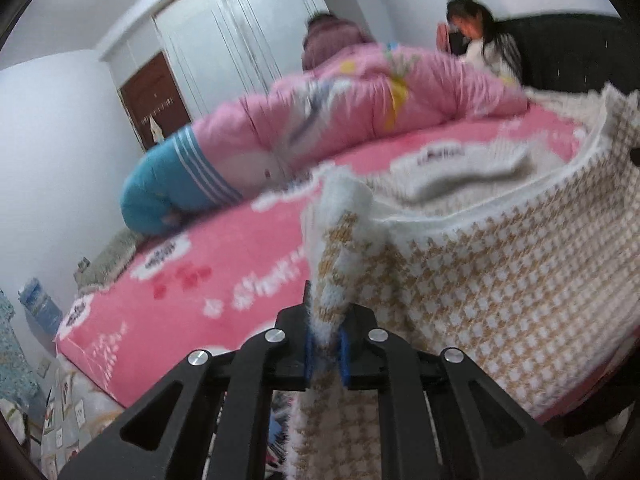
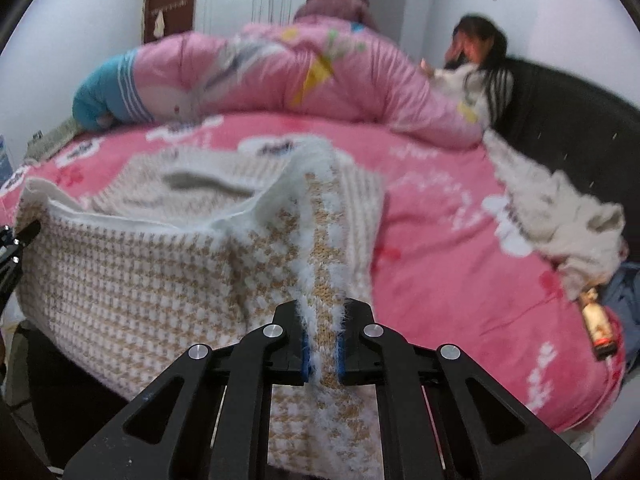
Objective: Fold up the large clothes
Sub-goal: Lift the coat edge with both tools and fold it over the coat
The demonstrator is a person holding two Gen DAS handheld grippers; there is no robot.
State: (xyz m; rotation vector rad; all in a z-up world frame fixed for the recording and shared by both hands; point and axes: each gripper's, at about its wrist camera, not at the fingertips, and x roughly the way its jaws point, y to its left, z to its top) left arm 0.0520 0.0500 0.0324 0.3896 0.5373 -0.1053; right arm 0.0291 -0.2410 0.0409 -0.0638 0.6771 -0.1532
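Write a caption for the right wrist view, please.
Right tongs shut on the edge of a tan-and-white knitted sweater, lifting it above a pink bed.

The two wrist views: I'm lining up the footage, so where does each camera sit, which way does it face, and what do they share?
Left wrist: sits on the left gripper, looking along its fingers across the pink bed; shows its black jaws shut on the houndstooth sweater.
Right wrist: sits on the right gripper, facing the same way; shows its jaws shut on the sweater, and the left gripper's edge at far left.
Shared: sweater, bed, the rolled pink quilt and two people behind it.
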